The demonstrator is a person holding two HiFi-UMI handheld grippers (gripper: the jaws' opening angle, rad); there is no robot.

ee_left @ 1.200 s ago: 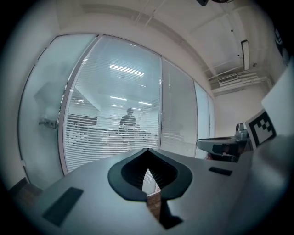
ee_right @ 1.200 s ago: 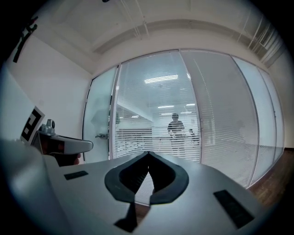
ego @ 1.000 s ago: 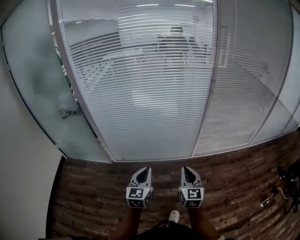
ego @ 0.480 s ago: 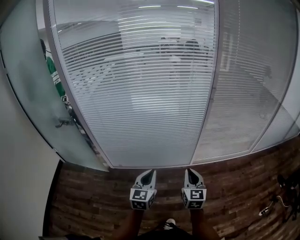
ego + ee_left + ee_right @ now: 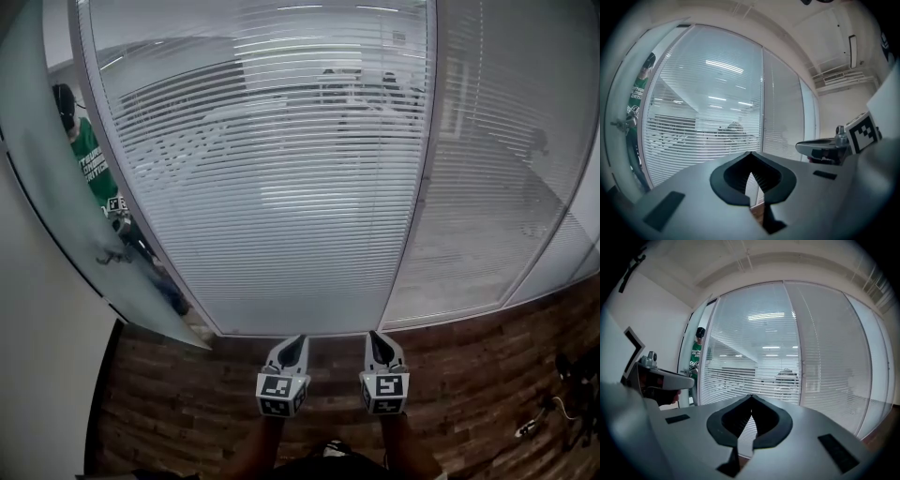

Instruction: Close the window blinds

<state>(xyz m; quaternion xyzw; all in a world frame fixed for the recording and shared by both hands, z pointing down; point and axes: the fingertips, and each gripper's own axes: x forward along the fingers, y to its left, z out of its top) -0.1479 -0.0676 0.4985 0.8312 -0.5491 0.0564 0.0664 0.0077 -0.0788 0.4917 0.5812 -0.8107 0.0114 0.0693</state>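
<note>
White horizontal blinds [image 5: 281,169] hang behind a tall glass pane, their slats tilted so a dim office shows through. A narrower blind panel [image 5: 487,178] fills the pane to the right, past a grey mullion [image 5: 417,187]. My left gripper [image 5: 294,343] and right gripper [image 5: 376,337] are held side by side, level, pointing at the base of the window and short of the glass. Both are shut with nothing between the tips. The blinds [image 5: 708,126] fill the left gripper view beyond the left gripper [image 5: 750,154]; in the right gripper view the blinds [image 5: 759,357] stand beyond the right gripper [image 5: 751,397].
A frosted glass door [image 5: 56,187] with a lever handle [image 5: 111,255] stands ajar at the left. A person in a green shirt [image 5: 89,159] is beyond it. A white wall [image 5: 37,375] runs along the left. Cables [image 5: 562,398] lie on the brown plank floor [image 5: 469,394] at the right.
Both grippers and the head have come closer to the window, which now fills more of the view. The person in green has come into sight by the door at the left.
</note>
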